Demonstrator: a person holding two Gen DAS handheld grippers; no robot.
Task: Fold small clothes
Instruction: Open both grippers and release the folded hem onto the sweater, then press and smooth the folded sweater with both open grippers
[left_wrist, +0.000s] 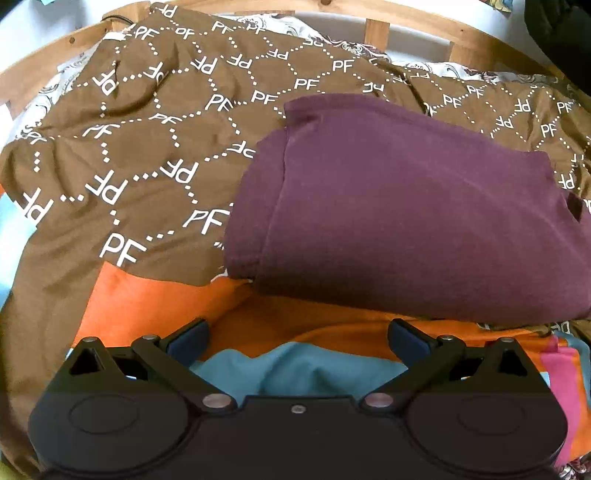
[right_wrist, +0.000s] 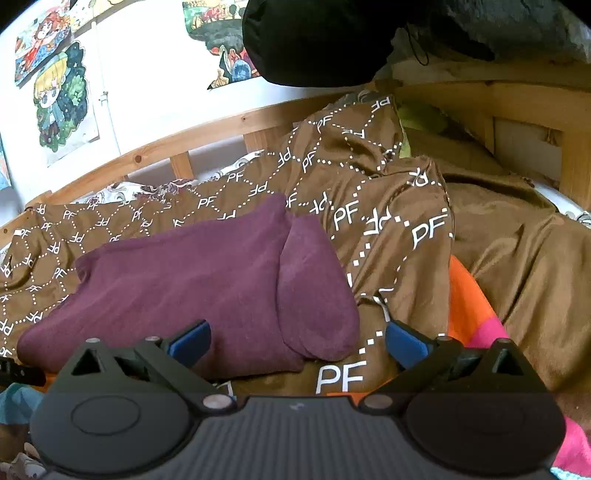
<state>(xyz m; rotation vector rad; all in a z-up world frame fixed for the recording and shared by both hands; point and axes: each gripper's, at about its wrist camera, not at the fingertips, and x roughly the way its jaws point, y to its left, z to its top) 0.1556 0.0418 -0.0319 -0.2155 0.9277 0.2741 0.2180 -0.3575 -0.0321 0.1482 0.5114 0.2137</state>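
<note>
Both tools sit wide open with nothing between their pads: my left tool (left_wrist: 297, 341) hovers over the orange sheet (left_wrist: 155, 299) just short of the near hem, and my right tool (right_wrist: 297, 341) hangs above the near right corner of the maroon garment (right_wrist: 177, 280). That garment lies on the bed, spread over the brown PF-print cover (left_wrist: 147, 147), below the wooden bed rail (right_wrist: 177, 147). It already looks folded: a sleeve or side panel is turned in over the body on each side, so I judge I am between folds, about to set up the closing one. I cannot tell whether the far end is hem or collar. Next I need to bring each tool down onto a near corner, pinch through all layers at once, and carry the edge away from me evenly.
</note>
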